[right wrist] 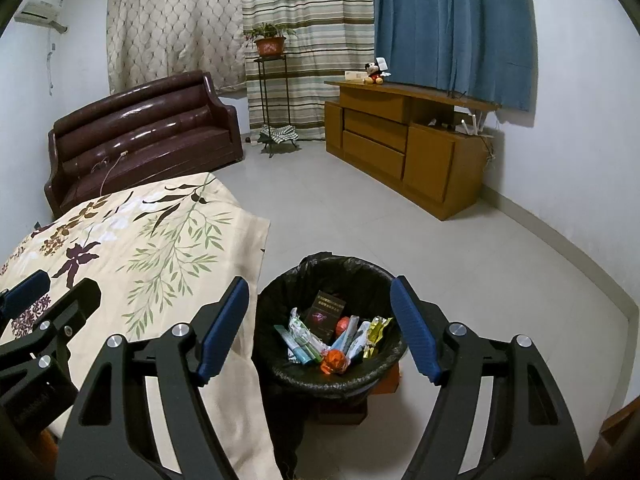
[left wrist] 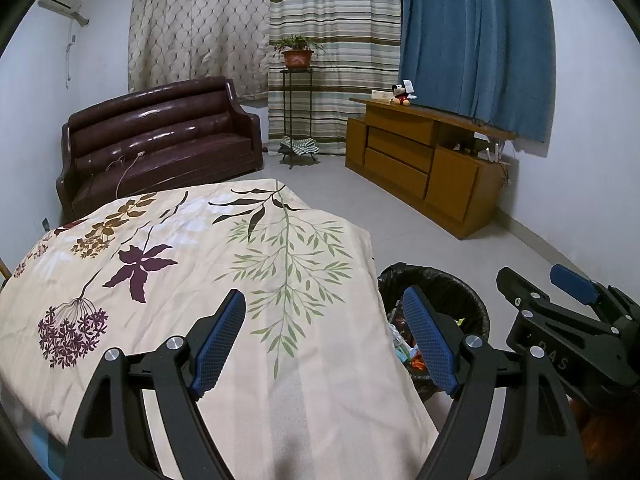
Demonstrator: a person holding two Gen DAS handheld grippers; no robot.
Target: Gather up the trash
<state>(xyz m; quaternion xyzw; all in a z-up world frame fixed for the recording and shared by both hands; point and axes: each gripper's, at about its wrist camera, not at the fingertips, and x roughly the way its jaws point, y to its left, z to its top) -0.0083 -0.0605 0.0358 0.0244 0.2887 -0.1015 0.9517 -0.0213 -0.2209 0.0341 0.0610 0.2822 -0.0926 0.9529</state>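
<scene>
A round bin with a black liner (right wrist: 280, 292) stands on the floor beside the table and holds several wrappers, a dark box (right wrist: 326, 314) and orange pieces. My right gripper (right wrist: 320, 292) hovers above it, open, nothing between its blue pads (right wrist: 416, 334). In the left wrist view my left gripper (left wrist: 324, 304) is open and empty over the floral cloth (left wrist: 168, 264) that covers the table. There the bin (left wrist: 452, 292) shows partly past the right pad, and the right gripper (left wrist: 560, 292) sits at the far right.
A dark leather sofa (right wrist: 140, 132) stands behind the table. A wooden cabinet (right wrist: 404, 144) with a plush toy (right wrist: 374, 72) lines the right wall. A plant stand (right wrist: 272, 92) is by the curtains. Pale tiled floor (right wrist: 460, 260) spreads between them.
</scene>
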